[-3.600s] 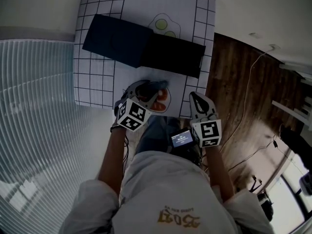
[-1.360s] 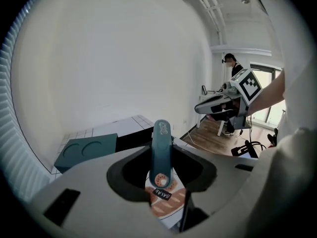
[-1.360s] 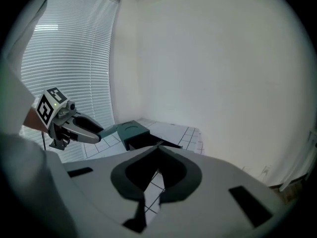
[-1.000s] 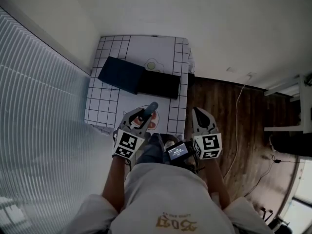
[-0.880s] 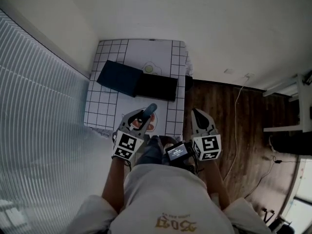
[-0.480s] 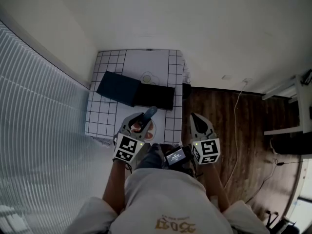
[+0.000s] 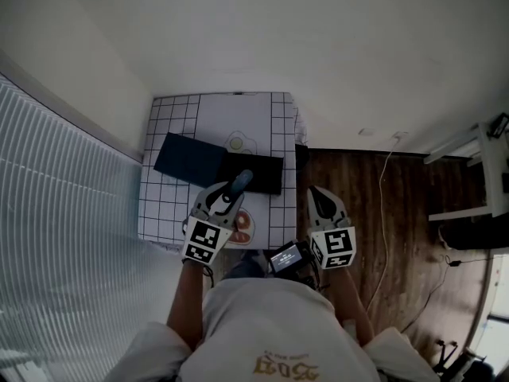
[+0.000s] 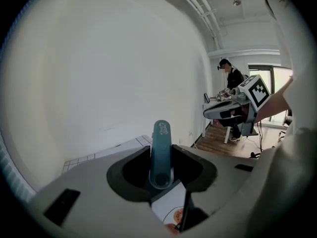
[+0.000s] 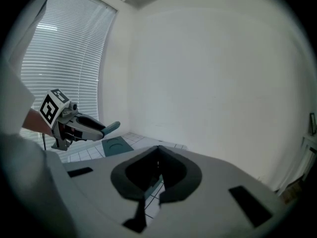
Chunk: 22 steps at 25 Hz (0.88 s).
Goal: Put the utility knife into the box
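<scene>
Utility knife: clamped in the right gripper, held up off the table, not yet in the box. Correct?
Wrong gripper. The left gripper view shows the utility knife clamped in the left gripper; the right gripper is shut, empty. The rest holds.

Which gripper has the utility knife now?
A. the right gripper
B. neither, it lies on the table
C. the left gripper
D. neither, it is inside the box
C: the left gripper clamps the teal utility knife, which sticks out past its jaws.
</scene>
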Each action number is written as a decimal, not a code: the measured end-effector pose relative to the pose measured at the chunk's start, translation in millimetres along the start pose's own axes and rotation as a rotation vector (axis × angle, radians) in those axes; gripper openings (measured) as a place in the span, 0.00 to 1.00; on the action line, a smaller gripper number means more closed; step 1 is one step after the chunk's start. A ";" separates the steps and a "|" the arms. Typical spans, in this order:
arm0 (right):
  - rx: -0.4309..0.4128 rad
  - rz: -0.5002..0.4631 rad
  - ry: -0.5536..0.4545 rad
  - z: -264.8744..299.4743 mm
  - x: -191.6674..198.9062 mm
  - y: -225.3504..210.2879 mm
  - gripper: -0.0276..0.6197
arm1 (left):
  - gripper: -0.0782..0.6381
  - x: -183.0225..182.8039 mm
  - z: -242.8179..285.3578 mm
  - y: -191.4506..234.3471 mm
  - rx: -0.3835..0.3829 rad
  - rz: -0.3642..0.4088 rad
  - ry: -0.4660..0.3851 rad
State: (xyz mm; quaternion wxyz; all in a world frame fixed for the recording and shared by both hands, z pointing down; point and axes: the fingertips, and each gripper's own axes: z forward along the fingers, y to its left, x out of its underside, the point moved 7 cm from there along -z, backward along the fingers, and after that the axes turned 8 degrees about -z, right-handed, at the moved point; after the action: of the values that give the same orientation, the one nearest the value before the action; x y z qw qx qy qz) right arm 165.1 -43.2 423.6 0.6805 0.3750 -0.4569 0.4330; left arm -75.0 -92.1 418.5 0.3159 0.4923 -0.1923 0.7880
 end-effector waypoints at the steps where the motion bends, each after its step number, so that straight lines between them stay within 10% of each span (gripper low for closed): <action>1: 0.001 -0.001 -0.001 3.6 -2.3 -0.5 0.05 | 0.31 -2.1 2.4 3.6 0.003 -0.001 -0.004; 22: 0.009 -0.035 0.005 65.9 -24.8 5.7 0.05 | 0.31 -15.2 32.6 56.7 0.078 -0.027 -0.038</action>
State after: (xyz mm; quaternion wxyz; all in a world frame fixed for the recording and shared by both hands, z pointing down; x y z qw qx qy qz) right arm 135.1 -107.1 420.6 0.6876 0.3849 -0.4464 0.4240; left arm -87.9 -157.9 419.7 0.3032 0.5217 -0.1607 0.7811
